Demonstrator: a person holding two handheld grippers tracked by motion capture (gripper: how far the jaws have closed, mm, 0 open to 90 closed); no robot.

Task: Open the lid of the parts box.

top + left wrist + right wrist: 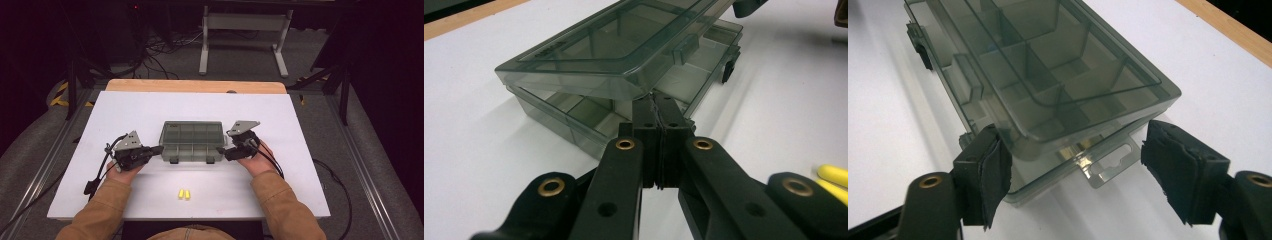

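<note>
**Smoky plastic organiser box held at both ends on the white desk**

The task's thing is one translucent smoke-grey plastic compartment box [191, 141], rectangular and shallow, lying in the middle of the white desk [150, 107]. Its lid is slightly lifted off the base, and through it the inner dividers show as a grid of small cells in two rows. Two dark latches sit on the front edge, and a clear hang tab sticks out from the right end.

The left tongs [159, 149] are pressed together, their tips right at the box's left end, where lid and base meet; whether they pinch an edge there is hard to make out. The right tongs [223, 151] stand apart, one pad on either side of the box's right corner, the hang tab between them, neither pad pressing.

Two small yellow capsule-shaped pieces [184, 194] lie side by side near the front edge of the desk, well apart from the box. In the left gripper view they are cut off at the right edge.
</note>
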